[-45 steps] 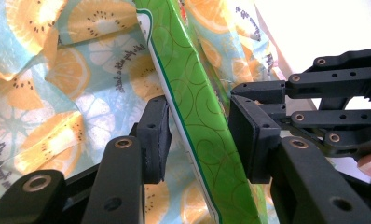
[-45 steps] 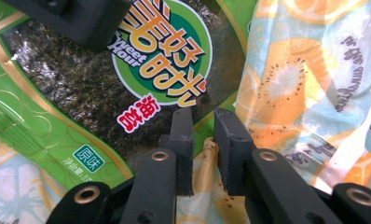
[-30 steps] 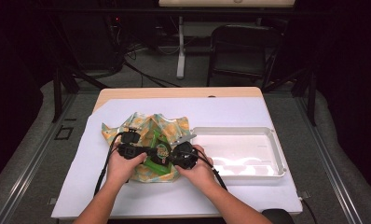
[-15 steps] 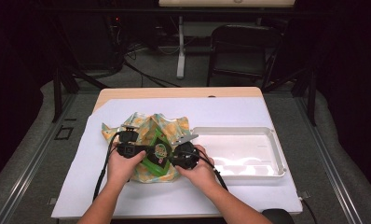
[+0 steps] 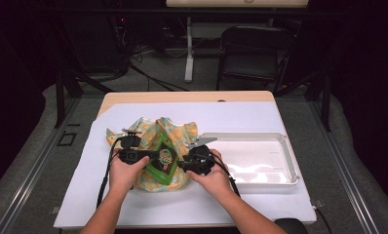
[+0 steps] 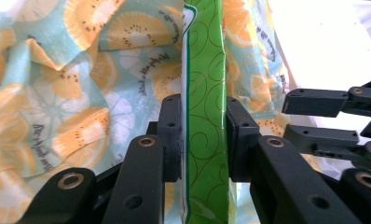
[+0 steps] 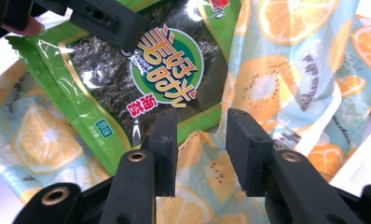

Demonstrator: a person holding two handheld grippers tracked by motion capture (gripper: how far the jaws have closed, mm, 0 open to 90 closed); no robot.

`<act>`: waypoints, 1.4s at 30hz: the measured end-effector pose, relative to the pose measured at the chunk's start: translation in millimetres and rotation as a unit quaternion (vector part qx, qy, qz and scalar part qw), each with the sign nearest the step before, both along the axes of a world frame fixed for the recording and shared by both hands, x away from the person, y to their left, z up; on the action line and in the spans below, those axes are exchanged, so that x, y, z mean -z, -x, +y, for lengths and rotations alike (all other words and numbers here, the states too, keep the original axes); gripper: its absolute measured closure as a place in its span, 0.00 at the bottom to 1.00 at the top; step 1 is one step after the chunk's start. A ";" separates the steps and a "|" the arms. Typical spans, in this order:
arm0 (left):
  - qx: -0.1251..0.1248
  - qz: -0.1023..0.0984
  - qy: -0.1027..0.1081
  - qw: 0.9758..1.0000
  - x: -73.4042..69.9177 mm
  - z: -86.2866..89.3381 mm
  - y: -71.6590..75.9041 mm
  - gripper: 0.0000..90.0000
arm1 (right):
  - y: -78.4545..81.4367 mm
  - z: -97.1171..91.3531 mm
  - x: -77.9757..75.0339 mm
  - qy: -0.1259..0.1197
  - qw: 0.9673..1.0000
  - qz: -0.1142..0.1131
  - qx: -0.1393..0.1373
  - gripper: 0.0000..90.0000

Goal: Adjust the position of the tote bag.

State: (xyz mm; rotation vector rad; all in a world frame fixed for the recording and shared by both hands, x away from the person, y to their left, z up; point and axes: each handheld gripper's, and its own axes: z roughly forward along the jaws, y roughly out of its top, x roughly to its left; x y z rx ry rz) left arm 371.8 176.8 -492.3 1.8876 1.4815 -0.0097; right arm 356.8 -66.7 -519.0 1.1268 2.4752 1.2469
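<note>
A green seaweed snack packet (image 5: pixel 162 158) stands on edge over a citrus-print cloth bag (image 5: pixel 177 134) on the table. My left gripper (image 5: pixel 150 157) is shut on the packet; in the left gripper view the packet (image 6: pixel 206 116) is pinched between both pads after the jaws have just been closing. My right gripper (image 5: pixel 182 164) is open and its jaws have just been opening. In the right gripper view the right gripper (image 7: pixel 201 140) has only the cloth bag (image 7: pixel 291 70) behind the gap. The packet (image 7: pixel 118 70) lies just beyond its left finger.
A white tray (image 5: pixel 284 156) sits to the right of the bag. A white sheet (image 5: pixel 109 195) covers most of the wooden table. A dark chair (image 5: pixel 250 53) and cables stand on the floor beyond the far edge.
The right gripper's jaws have spread and let go of the packet. The left gripper's jaws have drawn in on the packet. Both hands have stayed about where they were.
</note>
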 end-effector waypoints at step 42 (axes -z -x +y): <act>-0.015 -0.068 0.001 0.998 -55.2 34.8 30.9 0.80 | 8.4 -9.0 -17.1 -0.024 0.999 -0.022 0.004 0.71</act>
